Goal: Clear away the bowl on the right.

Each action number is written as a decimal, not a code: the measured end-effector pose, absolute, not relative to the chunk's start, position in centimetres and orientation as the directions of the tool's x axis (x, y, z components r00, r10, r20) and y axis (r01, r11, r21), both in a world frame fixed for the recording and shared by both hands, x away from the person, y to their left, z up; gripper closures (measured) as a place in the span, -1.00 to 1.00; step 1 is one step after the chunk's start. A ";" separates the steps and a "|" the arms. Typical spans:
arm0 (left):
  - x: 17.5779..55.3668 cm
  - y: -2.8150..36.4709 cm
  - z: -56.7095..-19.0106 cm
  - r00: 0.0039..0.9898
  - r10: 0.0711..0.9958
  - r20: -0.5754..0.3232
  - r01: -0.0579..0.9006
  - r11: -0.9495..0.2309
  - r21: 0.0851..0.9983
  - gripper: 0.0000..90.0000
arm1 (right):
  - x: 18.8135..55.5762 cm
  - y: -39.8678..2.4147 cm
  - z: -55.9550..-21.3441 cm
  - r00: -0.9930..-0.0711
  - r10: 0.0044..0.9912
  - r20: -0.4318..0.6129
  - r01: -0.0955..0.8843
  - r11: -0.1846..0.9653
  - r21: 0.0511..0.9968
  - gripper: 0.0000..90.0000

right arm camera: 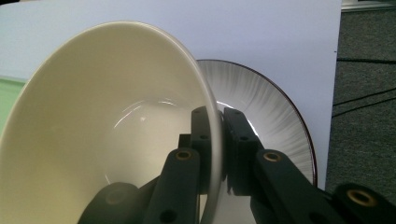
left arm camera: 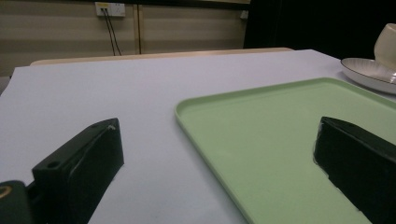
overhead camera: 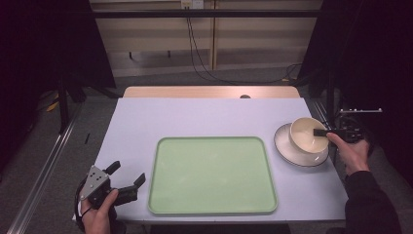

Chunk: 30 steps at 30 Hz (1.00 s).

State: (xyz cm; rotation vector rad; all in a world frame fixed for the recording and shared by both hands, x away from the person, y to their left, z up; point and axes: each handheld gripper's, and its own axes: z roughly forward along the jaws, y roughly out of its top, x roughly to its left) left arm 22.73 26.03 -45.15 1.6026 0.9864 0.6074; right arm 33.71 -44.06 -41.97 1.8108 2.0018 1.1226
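Observation:
A cream bowl (overhead camera: 307, 135) (right arm camera: 107, 121) stands on a white ribbed plate (overhead camera: 285, 144) (right arm camera: 266, 107) at the table's right side. My right gripper (overhead camera: 322, 132) (right arm camera: 218, 126) is shut on the bowl's rim, one jaw inside the bowl and one outside. The bowl looks tilted in the right gripper view. A green tray (overhead camera: 212, 174) (left arm camera: 280, 140) lies empty in the middle of the table. My left gripper (overhead camera: 127, 176) (left arm camera: 219, 154) rests open at the front left corner, one jaw over the tray's edge and one over the table, with nothing between its fingers.
The pale lavender table top (overhead camera: 195, 117) has free room behind and left of the tray. A wooden strip (overhead camera: 209, 91) runs along the far edge. Cables (overhead camera: 199, 53) hang down the wall behind. The floor drops away right of the plate.

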 end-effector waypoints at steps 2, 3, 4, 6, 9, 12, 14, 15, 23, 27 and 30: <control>22.7 26.0 -45.2 0.519 0.847 -0.111 0.282 -0.047 0.958 -0.96 | 33.6 -44.1 -41.8 -0.223 0.920 0.322 0.749 -0.050 0.661 0.87; 22.7 26.0 -45.2 0.520 0.846 -0.113 0.283 -0.046 0.958 -0.96 | 33.6 -44.1 -41.7 -0.217 0.919 0.328 0.748 -0.060 0.661 0.87; 22.7 26.0 -45.1 0.519 0.848 -0.110 0.282 -0.048 0.958 -0.96 | 33.5 -44.2 -41.6 -0.222 0.921 0.321 0.743 -0.054 0.667 0.87; 22.7 26.0 -45.2 0.523 0.845 -0.110 0.282 -0.050 0.958 -0.96 | 33.4 -44.2 -41.4 -0.227 0.918 0.326 0.735 -0.058 0.676 0.87; 22.7 26.0 -45.1 0.518 0.848 -0.110 0.283 -0.048 0.958 -0.96 | 33.3 -44.3 -41.0 -0.235 0.913 0.333 0.729 -0.061 0.681 0.87; 22.7 26.0 -45.1 0.522 0.846 -0.109 0.283 -0.052 0.958 -0.96 | 33.2 -44.1 -40.6 -0.255 0.911 0.325 0.726 -0.041 0.686 0.87; 22.7 26.0 -45.2 0.524 0.845 -0.108 0.281 -0.052 0.958 -0.96 | 33.1 -44.1 -40.4 -0.260 0.911 0.320 0.723 -0.035 0.690 0.87; 22.7 26.0 -45.2 0.522 0.846 -0.110 0.283 -0.050 0.958 -0.96 | 33.1 -44.1 -40.1 -0.272 0.905 0.326 0.717 -0.035 0.697 0.87; 22.7 26.0 -45.1 0.519 0.848 -0.105 0.281 -0.053 0.958 -0.96 | 33.0 -43.5 -39.5 -0.294 0.899 0.325 0.702 -0.028 0.712 0.87; 22.7 26.0 -45.1 0.518 0.849 -0.106 0.282 -0.053 0.958 -0.96 | 33.1 -43.3 -39.4 -0.294 0.897 0.329 0.703 -0.030 0.710 0.87; 22.8 26.1 -45.2 0.525 0.845 -0.106 0.283 -0.055 0.957 -0.96 | 33.2 -43.1 -39.3 -0.289 0.896 0.337 0.709 -0.035 0.704 0.87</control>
